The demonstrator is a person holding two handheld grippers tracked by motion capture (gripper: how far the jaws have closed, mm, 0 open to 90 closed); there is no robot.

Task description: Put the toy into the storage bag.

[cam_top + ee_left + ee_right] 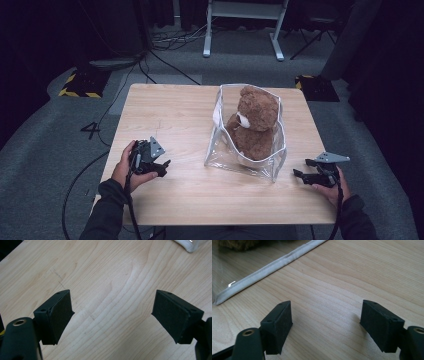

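The high view looks forward and down from above the person's side, taking in the whole pale wooden square worktop (pixel 175 125) from some way off. The left gripper view rides on the left claw (pixel 112 315), very close to the wood, facing along its spread jaws; a white bag corner sits ahead to the far right. The right gripper view rides on the right claw (pixel 325 325), equally near, with the white-edged clear plastic bag (pixel 269 266) ahead to the left. All three share worktop and bag.
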